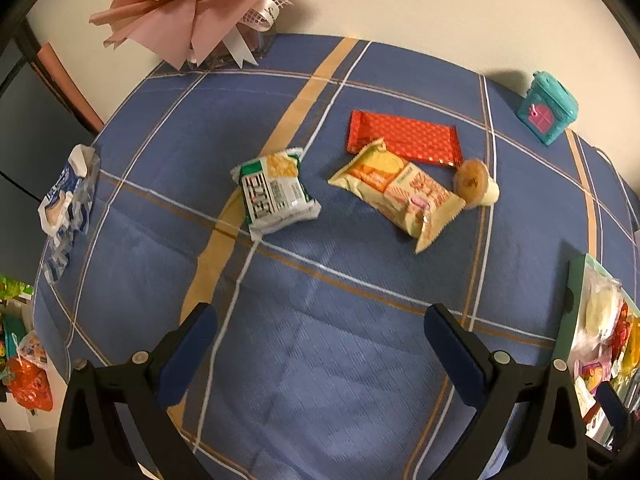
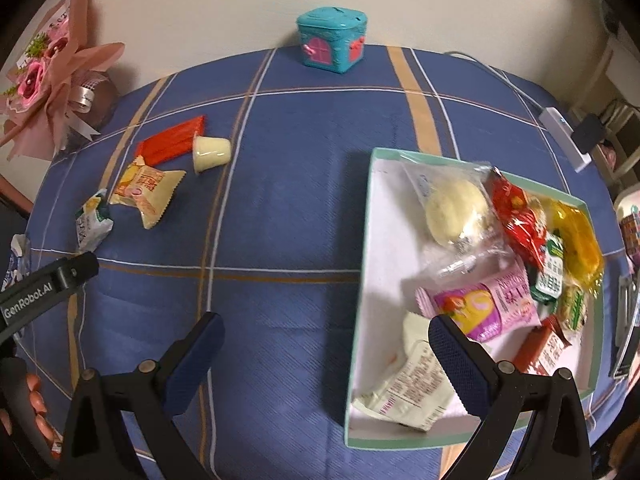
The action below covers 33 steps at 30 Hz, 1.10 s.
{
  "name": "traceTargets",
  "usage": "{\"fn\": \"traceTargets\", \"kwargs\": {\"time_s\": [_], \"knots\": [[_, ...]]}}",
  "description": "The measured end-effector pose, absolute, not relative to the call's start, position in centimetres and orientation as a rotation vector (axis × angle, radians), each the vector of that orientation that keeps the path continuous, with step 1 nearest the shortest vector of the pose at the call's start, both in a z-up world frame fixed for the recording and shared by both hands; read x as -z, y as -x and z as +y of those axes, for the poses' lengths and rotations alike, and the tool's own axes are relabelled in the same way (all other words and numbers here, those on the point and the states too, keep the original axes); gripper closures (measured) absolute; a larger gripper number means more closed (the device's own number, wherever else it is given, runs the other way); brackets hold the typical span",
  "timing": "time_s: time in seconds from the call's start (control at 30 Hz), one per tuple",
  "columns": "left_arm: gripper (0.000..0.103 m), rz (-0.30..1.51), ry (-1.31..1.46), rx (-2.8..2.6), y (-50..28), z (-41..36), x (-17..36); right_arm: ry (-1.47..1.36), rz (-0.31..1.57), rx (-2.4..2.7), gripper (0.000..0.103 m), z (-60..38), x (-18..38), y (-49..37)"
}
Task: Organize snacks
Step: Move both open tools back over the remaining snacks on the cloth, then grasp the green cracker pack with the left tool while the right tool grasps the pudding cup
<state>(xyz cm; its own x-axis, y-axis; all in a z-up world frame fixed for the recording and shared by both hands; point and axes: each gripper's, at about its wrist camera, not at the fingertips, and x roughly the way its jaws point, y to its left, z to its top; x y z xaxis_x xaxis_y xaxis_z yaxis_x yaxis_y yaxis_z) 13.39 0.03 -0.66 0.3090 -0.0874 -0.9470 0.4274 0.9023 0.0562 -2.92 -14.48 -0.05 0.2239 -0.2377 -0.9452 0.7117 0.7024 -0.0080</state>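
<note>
Loose snacks lie on the blue checked tablecloth (image 1: 320,360): a green-and-white packet (image 1: 276,196), a yellow-orange packet (image 1: 400,192), a red wrapper (image 1: 404,138) and a small pudding cup (image 1: 476,186) on its side. The right wrist view shows them at far left: the green packet (image 2: 93,226), yellow packet (image 2: 146,188), red wrapper (image 2: 172,142) and cup (image 2: 211,153). A mint-rimmed box (image 2: 362,248) at right holds several snacks. My left gripper (image 1: 320,344) is open and empty, short of the packets. My right gripper (image 2: 326,356) is open and empty, straddling the box's left wall.
A pink bouquet (image 1: 200,4) stands at the back left. A teal toy box (image 2: 332,40) stands at the back edge. A blue-white wrapper (image 1: 68,196) lies at the left edge. A white charger and cable (image 2: 560,128) lie at back right. The left gripper's arm (image 2: 44,284) shows at left.
</note>
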Motion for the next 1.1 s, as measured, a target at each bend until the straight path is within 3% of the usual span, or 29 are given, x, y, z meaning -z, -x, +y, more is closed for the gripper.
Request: {"fn": "traceTargets", "kwargs": {"time_s": [0.57, 0.97, 1.03, 1.1], "knots": [[0.0, 1.191, -0.334, 0.369, -20.9, 1.4, 1.2, -0.507, 1.115, 0.591, 0.0, -16.3, 0.2, -3.8], [0.0, 1.317, -0.228, 0.347, -27.4, 2.2, 4.9, -0.563, 1.133, 0.523, 0.0, -18.9, 2.7, -11.2], [0.001, 1.322, -0.225, 0.355, -27.8, 2.0, 5.5, -0.557, 1.141, 0.518, 0.002, -19.1, 3.3, -12.3], [0.009, 1.334, -0.222, 0.361, -28.1, 1.6, 6.2, -0.551, 1.15, 0.519, 0.008, -19.2, 3.8, -13.2]]}}
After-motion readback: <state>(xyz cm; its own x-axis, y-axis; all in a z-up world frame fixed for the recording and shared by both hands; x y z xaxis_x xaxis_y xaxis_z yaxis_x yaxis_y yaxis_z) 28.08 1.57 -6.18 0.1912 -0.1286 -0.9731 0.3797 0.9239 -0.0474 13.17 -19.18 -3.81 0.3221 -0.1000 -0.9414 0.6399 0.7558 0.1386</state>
